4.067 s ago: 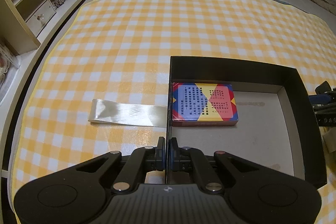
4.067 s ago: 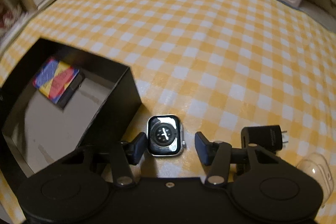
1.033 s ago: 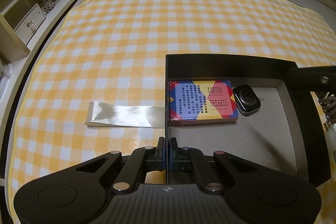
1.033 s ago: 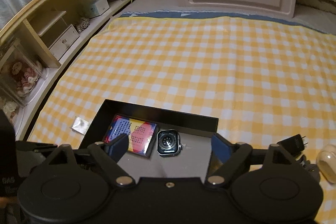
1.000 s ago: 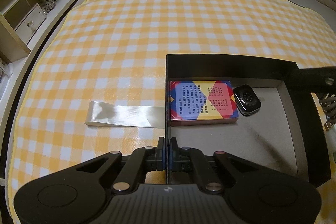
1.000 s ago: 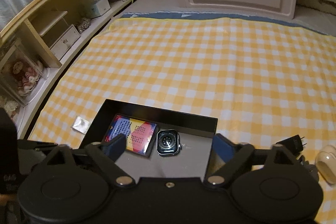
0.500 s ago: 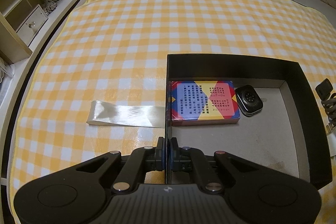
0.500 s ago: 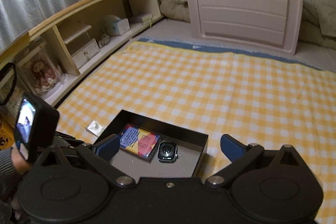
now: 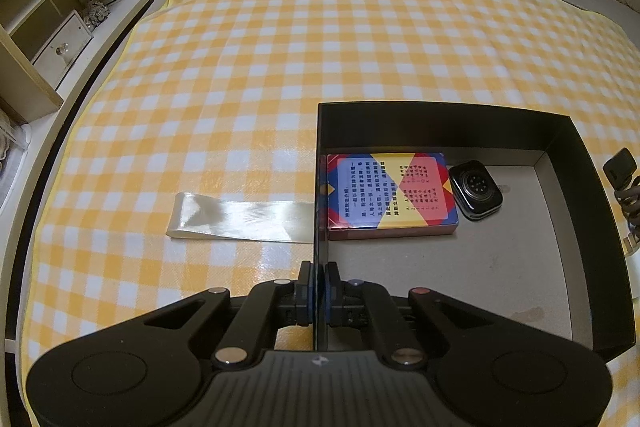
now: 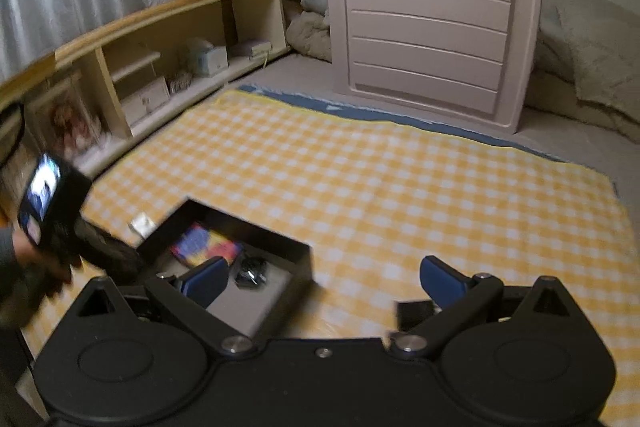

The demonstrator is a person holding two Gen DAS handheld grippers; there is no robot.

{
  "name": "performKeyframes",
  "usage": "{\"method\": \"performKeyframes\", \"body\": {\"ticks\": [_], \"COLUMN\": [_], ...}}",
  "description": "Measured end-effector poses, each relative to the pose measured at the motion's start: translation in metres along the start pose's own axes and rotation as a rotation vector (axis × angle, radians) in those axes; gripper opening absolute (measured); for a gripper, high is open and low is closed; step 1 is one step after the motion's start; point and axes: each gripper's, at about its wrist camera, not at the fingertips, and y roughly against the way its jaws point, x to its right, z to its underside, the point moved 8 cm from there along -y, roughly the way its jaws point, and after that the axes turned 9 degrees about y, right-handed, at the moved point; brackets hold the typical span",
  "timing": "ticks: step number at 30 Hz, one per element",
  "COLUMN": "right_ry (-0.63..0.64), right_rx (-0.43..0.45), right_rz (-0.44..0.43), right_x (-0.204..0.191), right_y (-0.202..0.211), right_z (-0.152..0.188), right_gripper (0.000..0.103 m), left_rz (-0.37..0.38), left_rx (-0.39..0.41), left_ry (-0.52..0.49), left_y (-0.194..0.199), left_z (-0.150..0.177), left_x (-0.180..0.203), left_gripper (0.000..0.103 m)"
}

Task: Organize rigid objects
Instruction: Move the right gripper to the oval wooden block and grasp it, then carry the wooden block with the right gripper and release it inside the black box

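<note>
A black open box (image 9: 582, 163) lies on the yellow checked blanket (image 9: 320, 39). Inside lie a colourful card box (image 9: 390, 193) and a black smartwatch body (image 9: 475, 190), face down, side by side. My left gripper (image 9: 319, 283) is shut on the box's left wall near its front corner. My right gripper (image 10: 322, 277) is wide open and empty, raised high above the bed. The box (image 10: 298, 255), card box (image 10: 204, 245) and watch (image 10: 252, 271) show below it. A black charger plug (image 10: 414, 313) lies under its right finger.
A clear plastic strip (image 9: 240, 217) lies on the blanket left of the box. A charger with cable (image 9: 622, 171) lies right of the box. Wooden shelves (image 10: 160, 67) run along the left, a white headboard panel (image 10: 432, 47) stands at the back.
My right gripper has let the watch go into the box and risen high, tilting up towards the room. My left gripper keeps its hold on the box wall.
</note>
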Motion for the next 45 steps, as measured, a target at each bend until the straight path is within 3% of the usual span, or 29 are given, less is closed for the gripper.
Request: {"method": "performKeyframes", "body": {"ticks": [13, 21, 32, 36, 45], "right_ry": [0.094, 0.012, 0.179, 0.154, 0.122], "right_rx": [-0.260, -0.430, -0.478, -0.518, -0.495], "right_rz": [-0.021, -0.141, -0.200, -0.205, -0.130], "right_x": [0.046, 0.053, 0.028, 0.031, 0.043], "right_y": [-0.018, -0.038, -0.043, -0.046, -0.038], "right_z": [0.106, 0.159, 0.170, 0.175, 0.164], "right_gripper": [0.103, 0.103, 0.103, 0.094, 0.093], "left_rz": [-0.001, -0.003, -0.005, -0.006, -0.006], "left_rx": [0.000, 0.000, 0.001, 0.000, 0.000], "left_ry": [0.001, -0.001, -0.002, -0.001, 0.000], "left_y": [0.000, 0.000, 0.000, -0.001, -0.001], "left_z": [0.000, 0.000, 0.000, 0.000, 0.000], "left_x": [0.004, 0.004, 0.007, 0.008, 0.010], "left_gripper": [0.006, 0.006, 0.006, 0.006, 0.006]}}
